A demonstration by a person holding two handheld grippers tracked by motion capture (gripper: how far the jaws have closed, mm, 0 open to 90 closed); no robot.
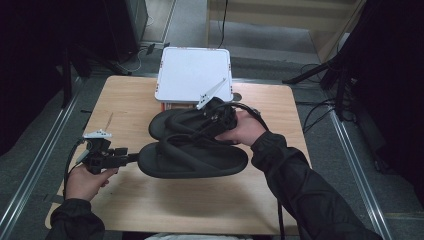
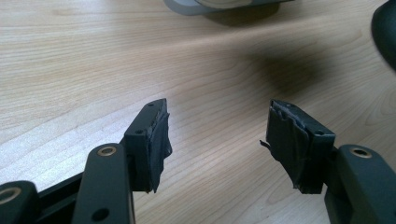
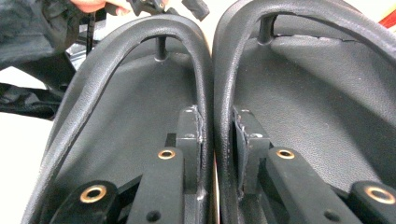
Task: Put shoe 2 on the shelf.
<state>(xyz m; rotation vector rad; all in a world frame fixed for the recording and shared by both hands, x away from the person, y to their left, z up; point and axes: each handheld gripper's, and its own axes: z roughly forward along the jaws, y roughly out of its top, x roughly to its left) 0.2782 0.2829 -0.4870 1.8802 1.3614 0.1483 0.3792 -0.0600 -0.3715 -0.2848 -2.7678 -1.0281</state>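
Two hand-held grippers and a person's arms in dark sleeves. The left gripper, lower left of the high view, is black with a small white-grey three-cornered plate on top and a dark cable trailing from it. The right gripper, at centre, is black too, with a pale pointed plate and a looping black cable. Up close, the black jaws carry brass-ringed screw holes and pads wrapped in worn black tape.
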